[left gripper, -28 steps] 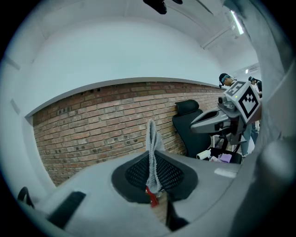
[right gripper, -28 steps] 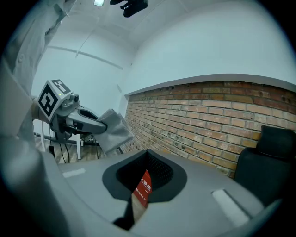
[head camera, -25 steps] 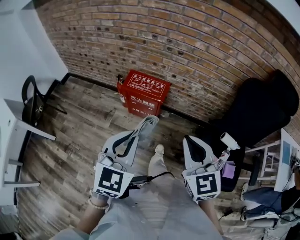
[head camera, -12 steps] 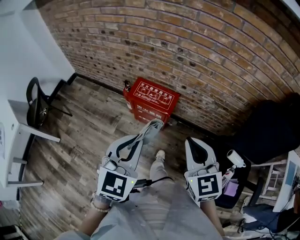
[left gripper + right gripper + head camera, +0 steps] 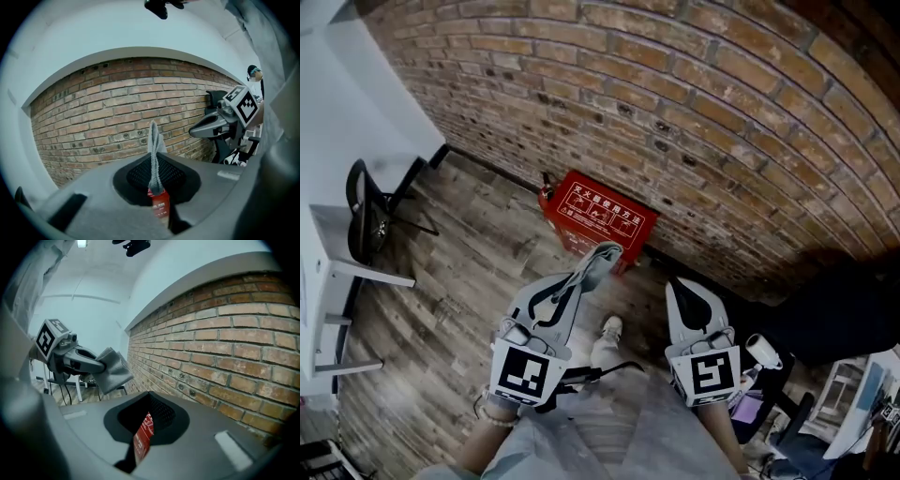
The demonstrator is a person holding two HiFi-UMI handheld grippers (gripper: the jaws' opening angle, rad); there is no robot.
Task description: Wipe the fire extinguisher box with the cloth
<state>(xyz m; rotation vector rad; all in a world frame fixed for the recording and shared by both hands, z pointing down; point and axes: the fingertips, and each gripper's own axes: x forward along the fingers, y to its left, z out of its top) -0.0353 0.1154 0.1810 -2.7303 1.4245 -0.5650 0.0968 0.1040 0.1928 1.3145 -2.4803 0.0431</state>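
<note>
**Fire extinguisher box** (image 5: 602, 217): red, with white print on the lid and front. It stands on the wooden floor (image 5: 469, 248) at the floor's far edge, its back against the foot of the brick wall (image 5: 675, 112).

**Cloth** (image 5: 602, 255): grey. We hold it in our left gripper (image 5: 581, 276), whose jaws are clamped on it. In the left gripper view it rises from between the pads as a narrow upright fold, and a strip of the red box shows through the slit beneath it. From the head view we hold it in the air on the near side of the box. The box looks small through the slit, so we log the two as apart.

**Right gripper** (image 5: 682, 292): jaws drawn together to a thin slit, with nothing held between them. The right gripper view shows a sliver of the box through that slit. The gripper sits beside the left one, on its right, and its tip points toward the wall.

**Other items:**
- A pale shoe (image 5: 610, 326) on the floor between the two grippers.
- A black chair (image 5: 364, 211) at the floor's left edge.
- A white desk (image 5: 342, 246) at the floor's left edge, next to the chair.
</note>
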